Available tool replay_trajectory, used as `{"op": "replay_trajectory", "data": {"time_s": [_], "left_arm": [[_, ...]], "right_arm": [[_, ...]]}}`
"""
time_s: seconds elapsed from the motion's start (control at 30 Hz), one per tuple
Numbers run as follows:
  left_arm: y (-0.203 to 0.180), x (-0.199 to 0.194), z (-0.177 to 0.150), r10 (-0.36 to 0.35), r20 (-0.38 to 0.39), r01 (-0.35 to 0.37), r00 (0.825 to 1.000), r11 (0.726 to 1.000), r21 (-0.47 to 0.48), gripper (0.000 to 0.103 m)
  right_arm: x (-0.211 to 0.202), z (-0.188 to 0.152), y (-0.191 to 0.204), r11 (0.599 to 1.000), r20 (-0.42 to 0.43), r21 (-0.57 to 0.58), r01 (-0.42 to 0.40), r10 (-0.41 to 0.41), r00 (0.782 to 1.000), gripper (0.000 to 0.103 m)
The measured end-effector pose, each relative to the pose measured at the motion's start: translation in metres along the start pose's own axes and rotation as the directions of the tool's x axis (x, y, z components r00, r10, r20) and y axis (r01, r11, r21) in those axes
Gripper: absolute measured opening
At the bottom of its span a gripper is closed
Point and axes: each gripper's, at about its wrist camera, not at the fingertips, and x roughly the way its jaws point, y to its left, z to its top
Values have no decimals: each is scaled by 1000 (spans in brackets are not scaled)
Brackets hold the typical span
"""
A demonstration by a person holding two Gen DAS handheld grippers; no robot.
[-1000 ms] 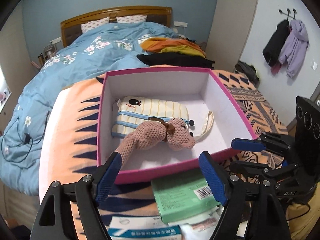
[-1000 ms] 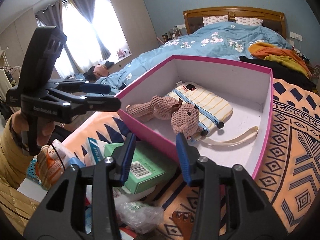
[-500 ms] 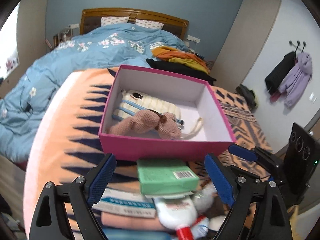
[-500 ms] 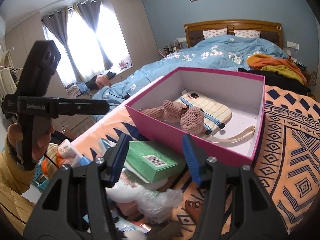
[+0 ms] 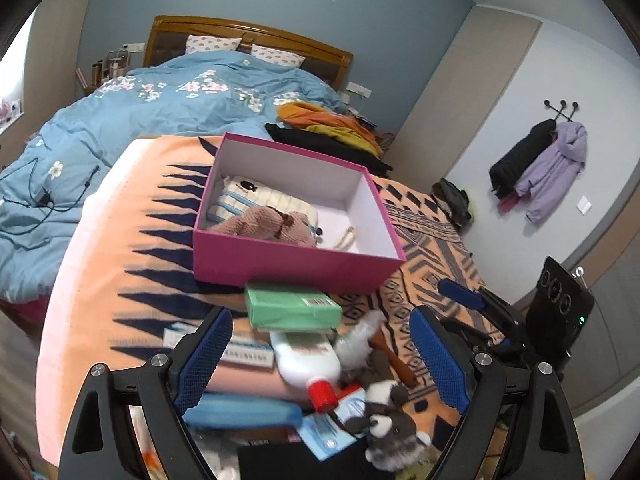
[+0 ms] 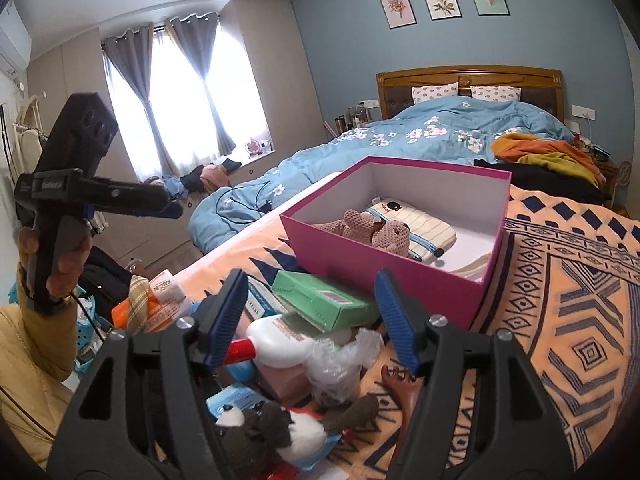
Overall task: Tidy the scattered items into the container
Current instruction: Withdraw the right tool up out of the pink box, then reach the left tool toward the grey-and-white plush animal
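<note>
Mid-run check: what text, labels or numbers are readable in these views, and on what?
"GenRobot.AI": faint, on the body of the left gripper, seen in the right wrist view.
Green box: barcode only, digits too small to read.
White bottle: print too blurred to read.
Orange packet: lettering too small to read.
Blue-and-white carton: print too blurred to read.
</note>
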Motion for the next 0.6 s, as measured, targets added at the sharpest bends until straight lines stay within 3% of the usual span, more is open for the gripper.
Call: {"op": "replay_trajectory", "data": {"time_s": [0.2,0.33,0.47,0.6], "left_arm": [[-10,1,-29,-24,-3,24,1000,999,29,92],[-19,12,-54,-15,5,14,1000,999,50,92],[-30,23,-73,-30,-3,30,1000,997,75,92],[-39,39,-91,-34,-39,37,999,995,94,92]], "right_arm": [[-19,-10,5,1000,21,8,3,-4,1000,68],[-26,-19,11,1000,15,-4,21,-21,1000,79],[-26,-32,15,999,-10,-16,40,-40,999,79],[-24,-45,14,1000,-29,-3,30,-30,999,86]]}}
